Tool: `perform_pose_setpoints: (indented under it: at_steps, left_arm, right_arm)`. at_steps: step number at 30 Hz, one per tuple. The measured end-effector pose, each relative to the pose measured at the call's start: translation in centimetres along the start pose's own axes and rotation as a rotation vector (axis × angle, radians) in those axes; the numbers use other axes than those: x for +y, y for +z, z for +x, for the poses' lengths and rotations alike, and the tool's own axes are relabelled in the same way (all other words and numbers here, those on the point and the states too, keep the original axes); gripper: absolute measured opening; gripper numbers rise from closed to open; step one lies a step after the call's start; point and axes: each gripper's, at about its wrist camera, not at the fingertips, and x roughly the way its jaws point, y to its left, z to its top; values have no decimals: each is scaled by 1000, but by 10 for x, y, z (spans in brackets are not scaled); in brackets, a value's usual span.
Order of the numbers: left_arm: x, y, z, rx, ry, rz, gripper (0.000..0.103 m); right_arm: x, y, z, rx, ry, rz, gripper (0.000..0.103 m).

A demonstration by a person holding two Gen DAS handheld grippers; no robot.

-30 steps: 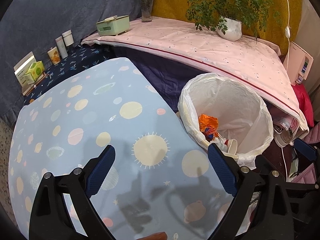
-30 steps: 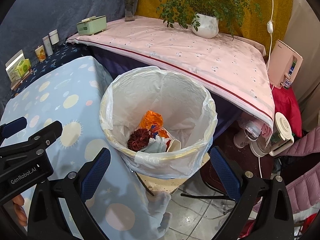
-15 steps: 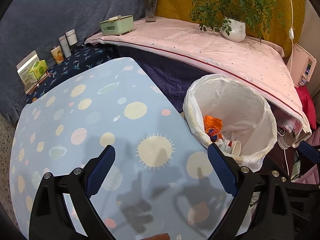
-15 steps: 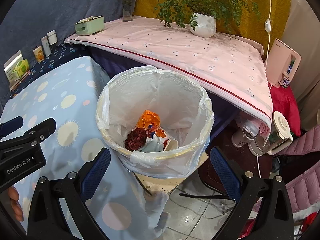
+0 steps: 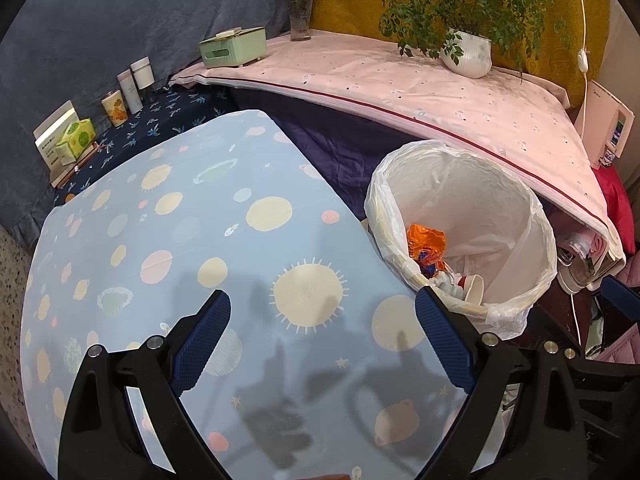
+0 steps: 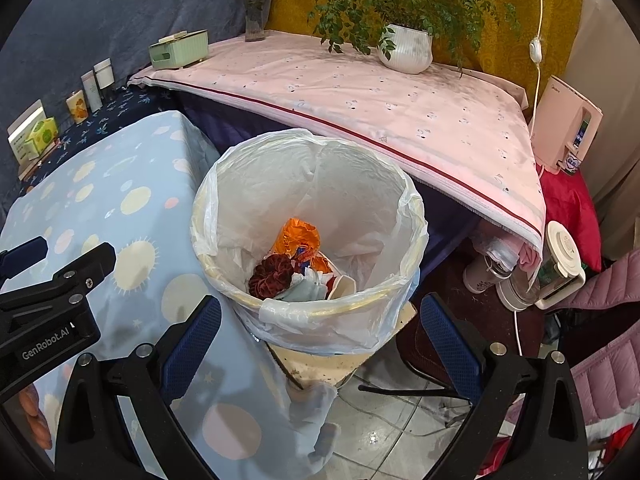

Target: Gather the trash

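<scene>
A round bin with a white plastic liner (image 6: 412, 216) stands at the right of the blue table (image 5: 168, 248); it also shows in the left wrist view (image 5: 532, 216). It holds an orange wrapper (image 6: 298, 236), a dark red crumpled piece (image 6: 272, 274), white tissue (image 6: 306, 286) and a paper cup (image 6: 344, 285). My right gripper (image 6: 320, 336) is open and empty, just in front of the bin's near rim. My left gripper (image 5: 322, 340) is open and empty above the tablecloth, left of the bin; its body shows in the right wrist view (image 6: 52, 304).
A pink-covered table (image 6: 360, 92) runs behind the bin with a potted plant (image 6: 406, 54), a green tissue box (image 6: 180, 50) and a flower vase (image 6: 254, 20). Boxes and cups (image 5: 116, 108) line the far left. Jars (image 6: 520, 280) and cables lie on the floor at right.
Both grippers have drawn back a little from the bin and stayed open. The bin's contents have not moved.
</scene>
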Motion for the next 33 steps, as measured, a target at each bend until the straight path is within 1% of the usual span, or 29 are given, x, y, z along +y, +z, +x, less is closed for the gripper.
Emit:
perform_pose_setpoints:
  at_steps: [7,33]
  left_arm:
    - [-1,-3,6,28,-5,-8,89]
    - [-8,-3,4,23,-9,10,89]
  right_arm:
    - [-1,-2,1,3,-1,2,96]
    - [-6,-4,1,4,-7,13,96]
